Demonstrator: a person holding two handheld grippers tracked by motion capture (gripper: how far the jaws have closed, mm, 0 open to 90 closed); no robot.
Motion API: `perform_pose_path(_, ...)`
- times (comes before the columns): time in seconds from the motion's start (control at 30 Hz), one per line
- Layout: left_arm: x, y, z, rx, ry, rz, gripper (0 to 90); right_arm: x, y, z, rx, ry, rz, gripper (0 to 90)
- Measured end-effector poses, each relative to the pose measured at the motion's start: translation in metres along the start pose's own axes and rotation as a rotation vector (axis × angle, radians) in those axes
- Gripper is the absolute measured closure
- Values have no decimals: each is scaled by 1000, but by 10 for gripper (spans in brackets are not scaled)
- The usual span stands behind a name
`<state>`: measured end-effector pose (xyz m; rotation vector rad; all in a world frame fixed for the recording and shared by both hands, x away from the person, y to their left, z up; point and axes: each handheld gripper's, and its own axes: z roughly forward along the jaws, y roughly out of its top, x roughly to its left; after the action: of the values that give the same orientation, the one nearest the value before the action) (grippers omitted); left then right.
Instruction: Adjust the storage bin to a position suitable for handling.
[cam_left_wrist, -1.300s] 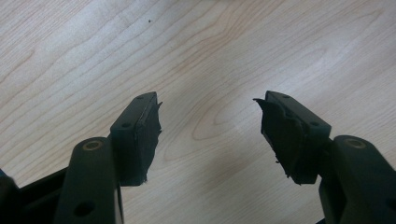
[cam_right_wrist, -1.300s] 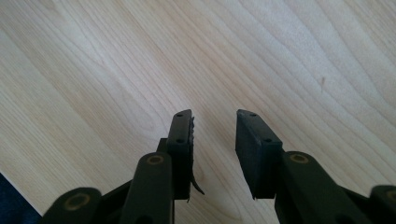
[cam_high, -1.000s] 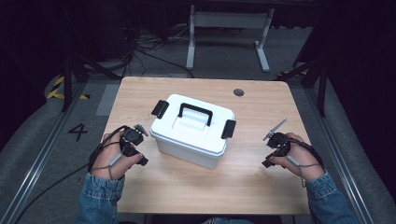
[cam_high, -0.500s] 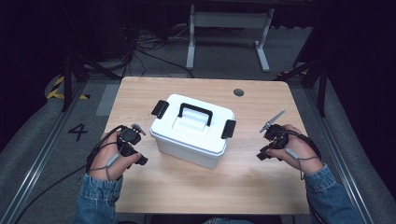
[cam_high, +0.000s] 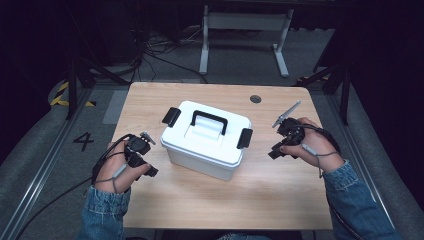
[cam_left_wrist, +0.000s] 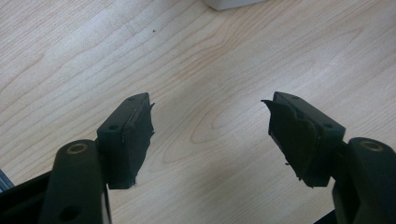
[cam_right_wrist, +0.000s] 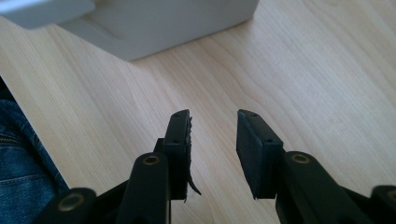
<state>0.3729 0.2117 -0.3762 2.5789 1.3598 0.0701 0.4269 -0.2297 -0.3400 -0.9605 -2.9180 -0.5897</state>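
Both pairs of fingers stand apart with nothing between them. In the left gripper view the left gripper (cam_left_wrist: 210, 133) spreads wide over bare table (cam_left_wrist: 70, 56); in the right gripper view the right gripper (cam_right_wrist: 214, 140) shows a narrower gap – released, gripping nothing.

The white box (cam_high: 206, 139) sits at the middle of the high view, lid on, black handle (cam_high: 209, 121) lying across its top, a black latch at each end, between the two hands and apart from both.

Against the earlier frames, the right gripper (cam_high: 285, 140), at right of centre, has shifted up and inward toward the box; the left gripper (cam_high: 137, 152), at lower left, and the box have not moved.

From each gripper view the box is cut off at the upper edge – a white corner (cam_left_wrist: 229, 3) in one, a blurred wall (cam_right_wrist: 154, 23) in the other. Denim at that view's lower left is cropped. In the high view the fingertips are too small to read.
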Motion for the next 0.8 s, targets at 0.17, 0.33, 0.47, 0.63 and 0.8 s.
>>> perform_pose_path(0.17,0,0,1,0,-4,-6,314,2,12,-8,-38,22,-22,677)
perform_pose_path(0.33,0,1,1,4,-3,0,313,5,22,-17,-61,22,-36,677)
perform_pose_path(0.47,1,1,1,4,-2,1,313,7,29,-27,-82,33,-52,675)
perform_pose_path(0.63,1,1,1,5,-2,0,313,10,42,-38,-98,34,-73,674)
perform_pose_path(0.8,2,1,1,3,-3,3,313,13,57,-41,-100,36,-91,672)
